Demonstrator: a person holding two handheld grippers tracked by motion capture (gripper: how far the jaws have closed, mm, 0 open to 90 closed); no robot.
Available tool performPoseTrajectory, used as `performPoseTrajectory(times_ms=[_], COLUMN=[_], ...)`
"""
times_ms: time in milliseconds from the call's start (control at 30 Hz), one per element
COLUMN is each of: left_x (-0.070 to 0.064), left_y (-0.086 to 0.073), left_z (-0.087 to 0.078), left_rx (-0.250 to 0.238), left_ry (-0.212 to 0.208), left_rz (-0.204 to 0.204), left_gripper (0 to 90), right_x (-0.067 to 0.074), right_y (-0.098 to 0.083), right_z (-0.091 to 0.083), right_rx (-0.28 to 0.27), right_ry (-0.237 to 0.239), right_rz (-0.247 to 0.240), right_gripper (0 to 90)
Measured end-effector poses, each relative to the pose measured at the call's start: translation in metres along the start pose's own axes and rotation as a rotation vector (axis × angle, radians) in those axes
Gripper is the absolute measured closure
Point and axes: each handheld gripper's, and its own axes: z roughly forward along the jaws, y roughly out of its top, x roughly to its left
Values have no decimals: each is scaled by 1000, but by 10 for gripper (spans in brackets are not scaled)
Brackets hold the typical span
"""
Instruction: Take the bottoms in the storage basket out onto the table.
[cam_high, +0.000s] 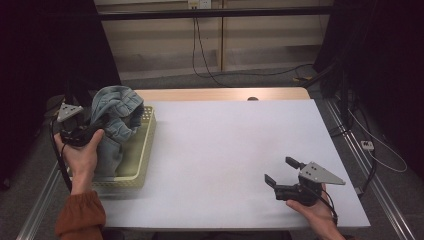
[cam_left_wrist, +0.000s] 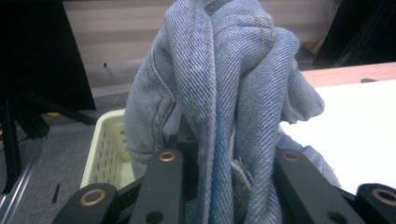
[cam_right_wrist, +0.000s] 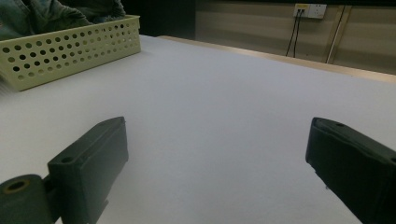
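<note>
We record dim, even room light; the white table (cam_high: 225, 150) is the brightest area, while both upper corners of the high view fall into black. Shadows are soft. The right gripper view is hazy, its near jaws blurred. The denim (cam_left_wrist: 219, 93) is sharp.

Bare white table (cam_high: 225, 150) right of the basket (cam_high: 142, 160) with heaped jeans (cam_high: 117, 112).

Lab, dark curtains (cam_high: 45, 45), rail-framed table (cam_high: 240, 150), cables (cam_high: 200, 55)

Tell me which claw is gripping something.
The left claw: shut on the jeans over the basket. The right claw is open above the bare table.
</note>
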Motion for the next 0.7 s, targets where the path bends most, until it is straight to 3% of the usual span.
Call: performPoseTrajectory(times_ms=[533,700], left_x=[-1,-4], left_y=[7,9], left_z=[-17,-21], left_rx=[-127,-162], left_ry=[-1,4], left_rz=[0,25], left_gripper=[734,734], right_x=[0,0], right_y=[0,0], right_z=[0,0], right_rx=[0,1], right_ry=[0,1], right_rz=[0,0], right_gripper=[57,56])
